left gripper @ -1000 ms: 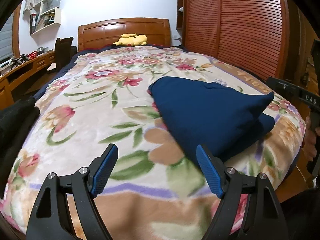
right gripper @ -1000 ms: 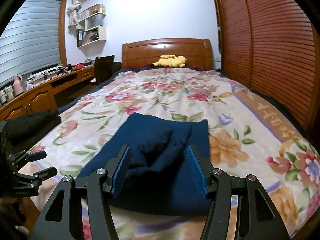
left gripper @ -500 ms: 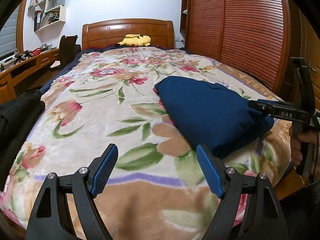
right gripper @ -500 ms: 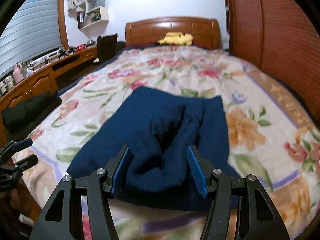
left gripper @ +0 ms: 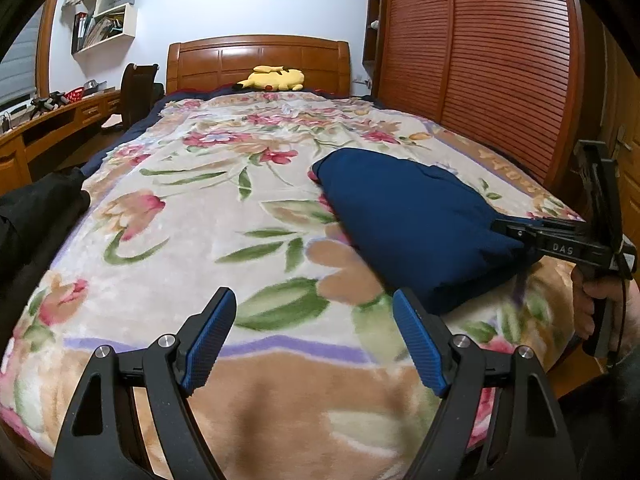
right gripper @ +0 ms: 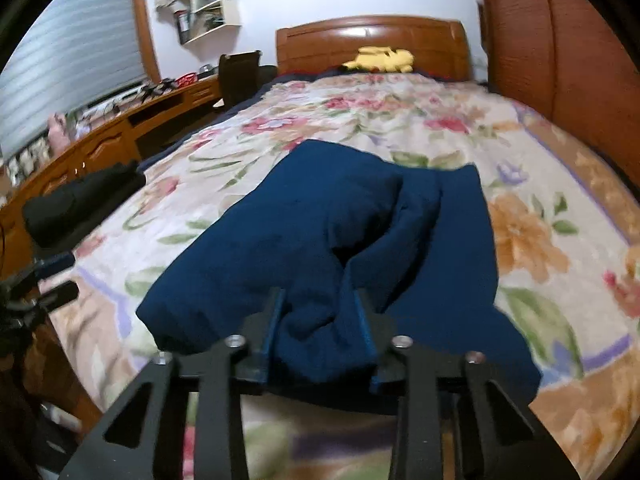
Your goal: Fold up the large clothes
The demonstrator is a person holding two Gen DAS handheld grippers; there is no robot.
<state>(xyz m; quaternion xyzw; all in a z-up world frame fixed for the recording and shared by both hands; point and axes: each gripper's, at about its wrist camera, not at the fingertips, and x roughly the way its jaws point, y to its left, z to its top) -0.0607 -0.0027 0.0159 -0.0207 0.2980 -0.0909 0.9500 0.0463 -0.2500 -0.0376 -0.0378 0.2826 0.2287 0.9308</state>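
A folded dark blue garment (left gripper: 412,216) lies on the floral blanket (left gripper: 224,216), right of centre near the foot of the bed. In the right wrist view the garment (right gripper: 320,220) fills the middle. My right gripper (right gripper: 317,300) is at its near edge, jaws closing, and the blue pads pinch a bunched fold of the fabric. The left wrist view shows that gripper (left gripper: 508,230) from the side, a hand on its handle. My left gripper (left gripper: 312,300) stands open over bare blanket, left of the garment, with nothing between its fingers; it also shows as the left gripper (right gripper: 60,276) at the picture's left edge.
A yellow plush toy (left gripper: 274,78) lies by the wooden headboard (left gripper: 256,60). A black bundle (right gripper: 80,200) sits at the bed's left side. A slatted wooden wardrobe (left gripper: 500,80) runs along the right, and a desk (right gripper: 120,136) with a chair along the left.
My right gripper came down and forward onto the garment's near edge, and its jaws narrowed from wide apart to pinching a fold. The left gripper stayed open and hardly shifted.
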